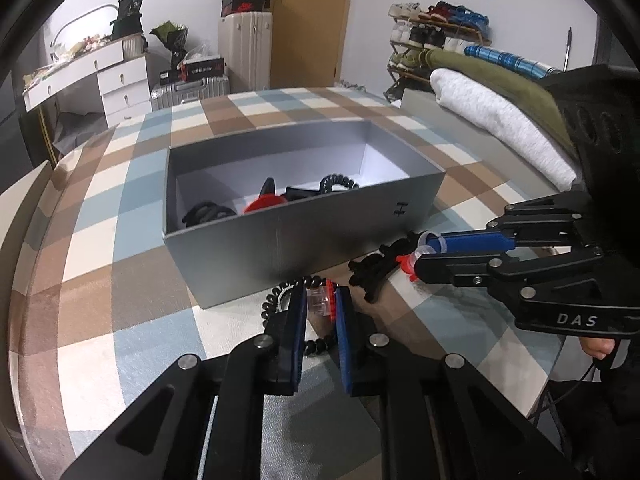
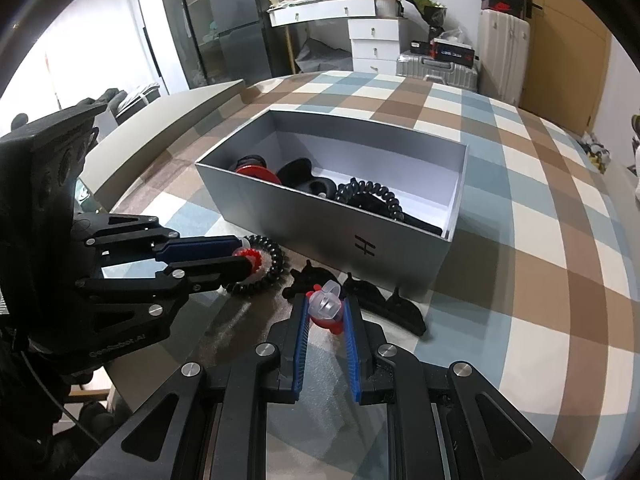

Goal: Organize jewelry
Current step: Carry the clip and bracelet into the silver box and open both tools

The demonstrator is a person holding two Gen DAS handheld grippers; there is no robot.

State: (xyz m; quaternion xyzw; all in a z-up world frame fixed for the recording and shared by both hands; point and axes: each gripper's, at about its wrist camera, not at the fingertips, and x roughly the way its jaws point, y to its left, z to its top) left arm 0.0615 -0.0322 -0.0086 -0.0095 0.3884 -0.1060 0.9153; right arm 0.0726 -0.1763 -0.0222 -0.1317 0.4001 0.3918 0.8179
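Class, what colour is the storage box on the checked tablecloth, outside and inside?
The storage box is silver-grey outside and white inside, clearest in the right wrist view.

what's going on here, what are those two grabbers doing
A person is sorting hair accessories and small trinkets into a grey box on a checked tablecloth. The left gripper is closed on a red and clear piece beside a black coil hair tie. The right gripper grips another red and clear piece. Black hair clips lie on the table; more items sit in the box.
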